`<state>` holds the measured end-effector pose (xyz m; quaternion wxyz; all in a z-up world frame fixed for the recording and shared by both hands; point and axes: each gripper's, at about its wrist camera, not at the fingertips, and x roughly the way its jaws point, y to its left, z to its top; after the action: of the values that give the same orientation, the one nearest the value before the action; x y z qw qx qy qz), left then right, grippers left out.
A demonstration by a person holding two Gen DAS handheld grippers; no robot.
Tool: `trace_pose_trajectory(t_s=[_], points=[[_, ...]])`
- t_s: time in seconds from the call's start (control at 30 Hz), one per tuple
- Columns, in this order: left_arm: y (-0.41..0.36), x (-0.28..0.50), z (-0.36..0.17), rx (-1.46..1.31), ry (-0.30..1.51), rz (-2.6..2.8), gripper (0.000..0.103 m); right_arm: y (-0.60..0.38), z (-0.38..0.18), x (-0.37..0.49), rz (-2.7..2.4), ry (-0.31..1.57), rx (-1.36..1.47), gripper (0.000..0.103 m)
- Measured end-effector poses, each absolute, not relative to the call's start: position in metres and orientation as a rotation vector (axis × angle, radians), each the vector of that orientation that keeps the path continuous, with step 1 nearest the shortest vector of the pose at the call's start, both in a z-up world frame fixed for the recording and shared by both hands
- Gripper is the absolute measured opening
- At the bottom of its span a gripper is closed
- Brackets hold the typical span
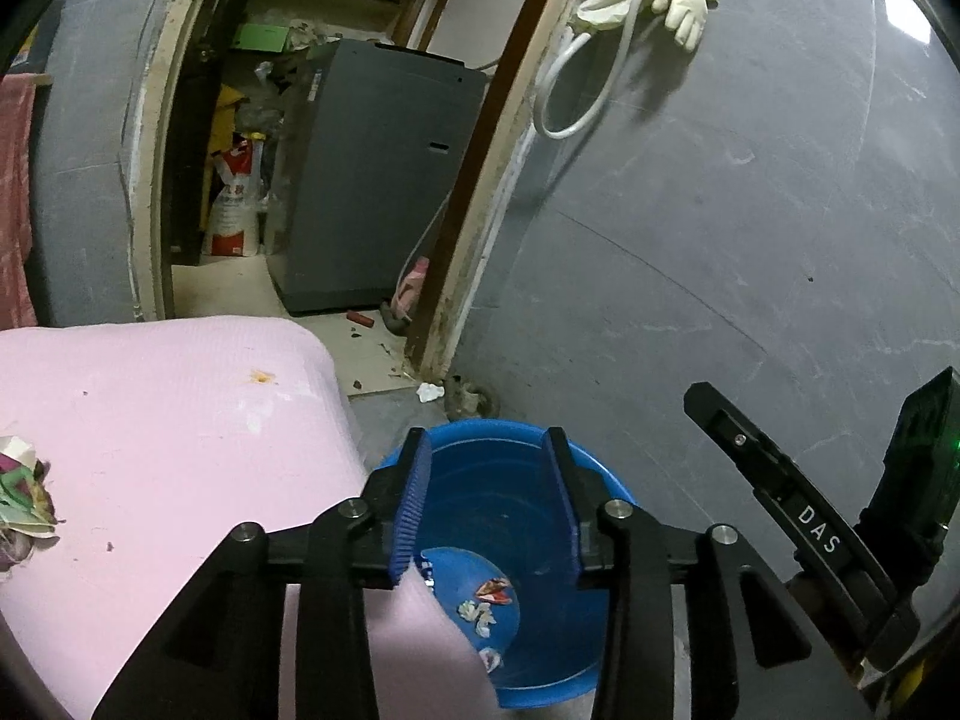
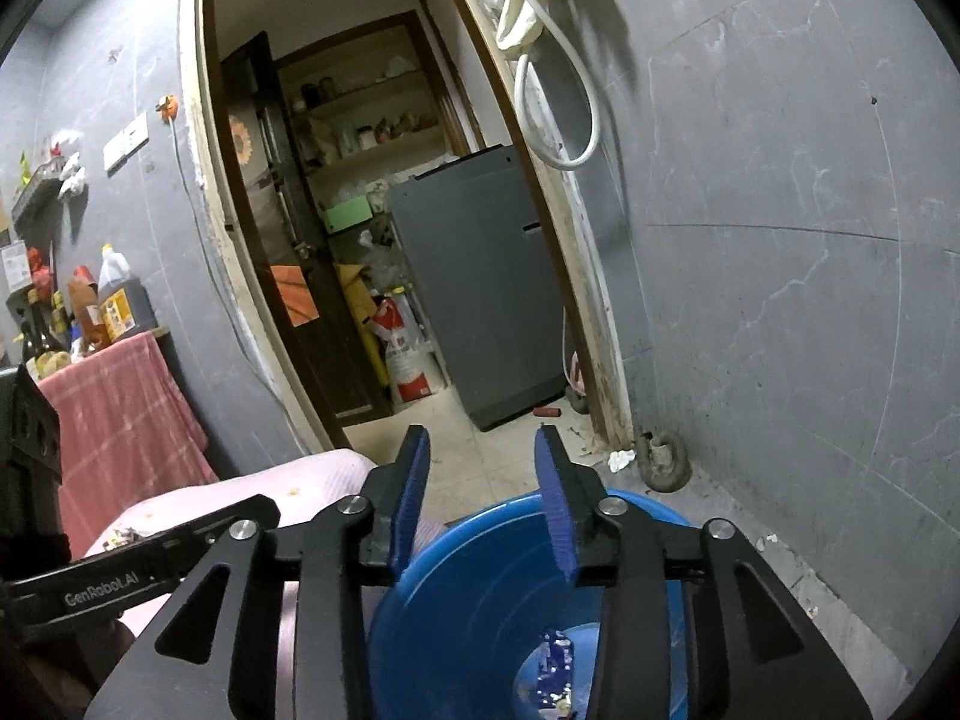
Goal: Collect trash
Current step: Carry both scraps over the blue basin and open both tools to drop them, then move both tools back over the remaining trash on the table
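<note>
Hovered over the blue basin at lower centre of both views, left gripper and right gripper each spread, nothing between the pads. Scraps lay on the basin's bottom. Judged as a drop just done. More trash sat at the left edge on the pink surface. Next, probably: swing left, close on that pile.

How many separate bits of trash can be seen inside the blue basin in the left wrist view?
4: a red-and-white scrap, two pale crumpled bits just below it, and one lower down, all on the blue basin floor. The gripper frame may hide more.
</note>
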<state>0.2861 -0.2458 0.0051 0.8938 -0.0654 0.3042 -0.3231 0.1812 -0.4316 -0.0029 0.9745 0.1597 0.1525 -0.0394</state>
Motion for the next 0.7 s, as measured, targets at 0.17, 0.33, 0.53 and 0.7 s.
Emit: trace_pose_trajectory(t_s=[0.17,0.33,0.53,0.7], points=[[-0.228,0.285,0.012,-0.148,0.597,-0.631,0.046,-0.430,0.001,0.180,-0.073,0.287,0.325,0.047],[-0.200,0.280,0.027,-0.172,0.532,-0.569,0.067,-0.419,0.009,0.178,-0.051,0.247,0.310,0.067],[-0.165,0.269,0.043,-0.167,0.455,-0.480,0.086,-0.396,0.022,0.177,0.004,0.188,0.275,0.089],[-0.136,0.255,0.050,-0.157,0.389,-0.393,0.099,-0.371,0.033,0.174,0.054,0.127,0.245,0.103]])
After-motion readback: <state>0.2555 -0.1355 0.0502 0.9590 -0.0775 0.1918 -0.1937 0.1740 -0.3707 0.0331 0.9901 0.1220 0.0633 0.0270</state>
